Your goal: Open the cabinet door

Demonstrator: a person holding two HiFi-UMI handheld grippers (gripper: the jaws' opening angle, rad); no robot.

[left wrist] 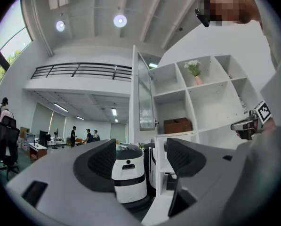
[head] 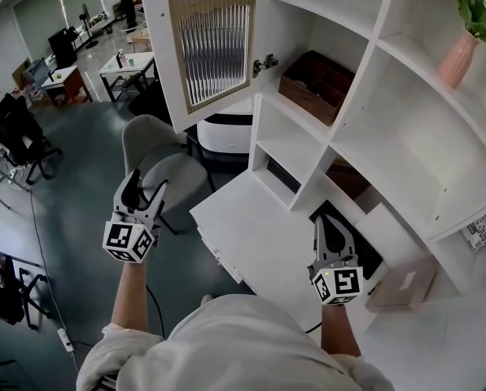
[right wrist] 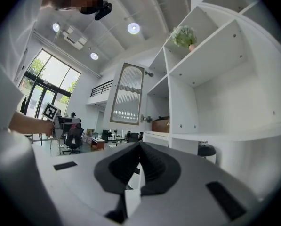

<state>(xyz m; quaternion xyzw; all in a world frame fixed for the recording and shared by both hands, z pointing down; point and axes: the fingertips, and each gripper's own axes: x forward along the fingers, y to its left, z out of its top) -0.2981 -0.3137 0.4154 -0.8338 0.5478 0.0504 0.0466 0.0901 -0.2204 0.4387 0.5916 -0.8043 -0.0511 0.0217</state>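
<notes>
The white cabinet door (head: 210,39) with its ribbed glass pane stands swung out to the left of the white shelf unit (head: 365,129); its hinge shows at the frame's edge. In the left gripper view the door (left wrist: 143,91) is seen edge-on, and in the right gripper view (right wrist: 128,95) it faces me. My left gripper (head: 145,187) hangs open over the floor, left of and well below the door, holding nothing (left wrist: 142,157). Over the desk below the shelves, my right gripper (head: 328,222) is shut and empty (right wrist: 140,166). Neither touches the door.
A brown wooden box (head: 320,84) sits in the opened compartment. A pink vase with a plant (head: 458,55) stands on a higher shelf. A white wheeled machine (head: 226,133) and a grey chair (head: 165,165) stand below the door. A cardboard box (head: 401,287) lies on the white desk (head: 251,235).
</notes>
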